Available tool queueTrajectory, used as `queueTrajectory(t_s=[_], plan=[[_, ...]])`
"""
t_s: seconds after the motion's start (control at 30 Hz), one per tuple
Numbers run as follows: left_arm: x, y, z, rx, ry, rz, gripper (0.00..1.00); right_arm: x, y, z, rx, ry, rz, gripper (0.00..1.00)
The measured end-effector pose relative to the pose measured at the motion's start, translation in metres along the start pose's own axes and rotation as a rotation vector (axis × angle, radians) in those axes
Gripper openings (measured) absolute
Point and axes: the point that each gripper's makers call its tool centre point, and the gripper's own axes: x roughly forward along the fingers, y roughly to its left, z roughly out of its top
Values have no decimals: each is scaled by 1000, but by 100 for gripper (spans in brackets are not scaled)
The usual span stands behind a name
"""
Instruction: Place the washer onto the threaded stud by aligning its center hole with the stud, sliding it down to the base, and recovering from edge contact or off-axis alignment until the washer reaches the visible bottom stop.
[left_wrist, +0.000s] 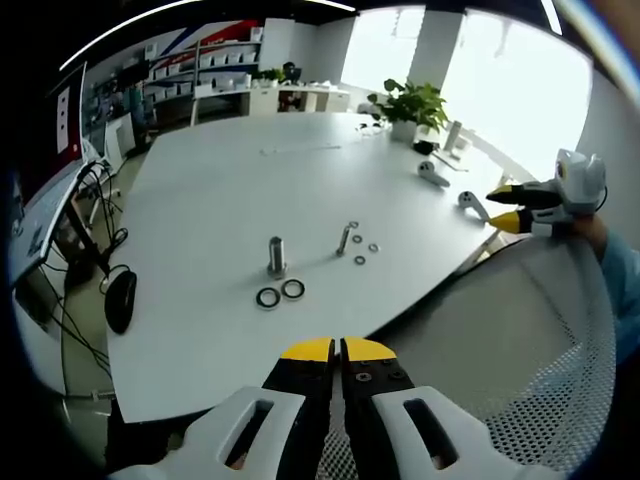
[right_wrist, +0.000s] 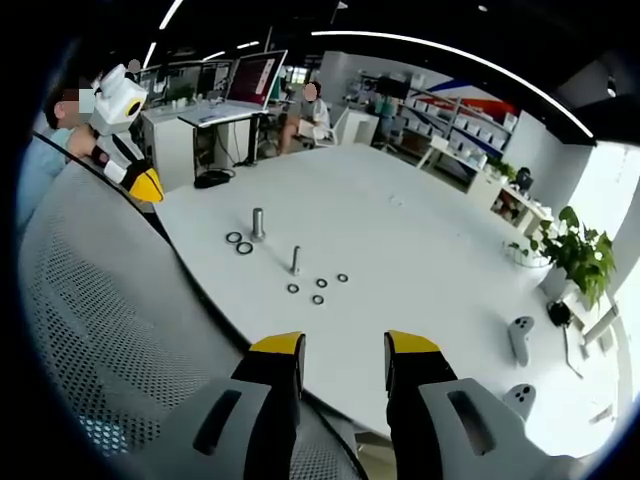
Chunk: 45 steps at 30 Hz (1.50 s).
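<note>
Two hand-held grippers, both off the desk (left_wrist: 230, 190), neither carrying anything. Landmark below is the thick stud (left_wrist: 276, 256).

Desk: large, white, mostly bare. A mesh chair back (right_wrist: 110, 330) sits at its near edge, under both grippers.

Potted plant (left_wrist: 412, 106) at the far end of the desk from the thick stud. Two white controllers (left_wrist: 450, 190) lie near that end, well apart from the stud.

Left hand-held gripper (left_wrist: 338, 350): jaws clenched together, yellow tips touching, nothing between them. Hangs over the desk edge, on the near side of the thick stud and well apart from it.

Right hand-held gripper (right_wrist: 343, 347): jaws spread with a clear gap, released. Also back from the desk edge, over the chair back.

Thick stud stands upright on the desk, bare. Two large dark washers (left_wrist: 280, 293) lie flat just beside its base on the near side, touching or nearly touching each other.

Thin threaded stud (left_wrist: 344, 239) stands near the thick one, slightly tilted in the left gripper view. Four small washers (right_wrist: 317, 287) lie scattered on the desk around its base, none on it.
</note>
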Motion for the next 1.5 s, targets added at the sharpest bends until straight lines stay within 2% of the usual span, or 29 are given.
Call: queueTrajectory(t_s=[0.27,0.33,0.63,0.9,1.0,1.5], plan=[[0,-2,1,1,-5,-8,0,0,3,0,-10,0,12,33],[-2,-3,6,0,-38,-14,0,0,3,0,-9,1,12,33],[0,-4,0,7,-5,-20,0,-1,2,0,-6,-1,11,33],[-1,-8,3,10,-23,-37,0,-1,3,-2,-8,9,15,33],[0,-8,0,10,-6,-38,0,-1,4,-2,-9,15,18,33],[0,-8,0,15,0,-47,0,1,4,-4,-8,28,19,33]])
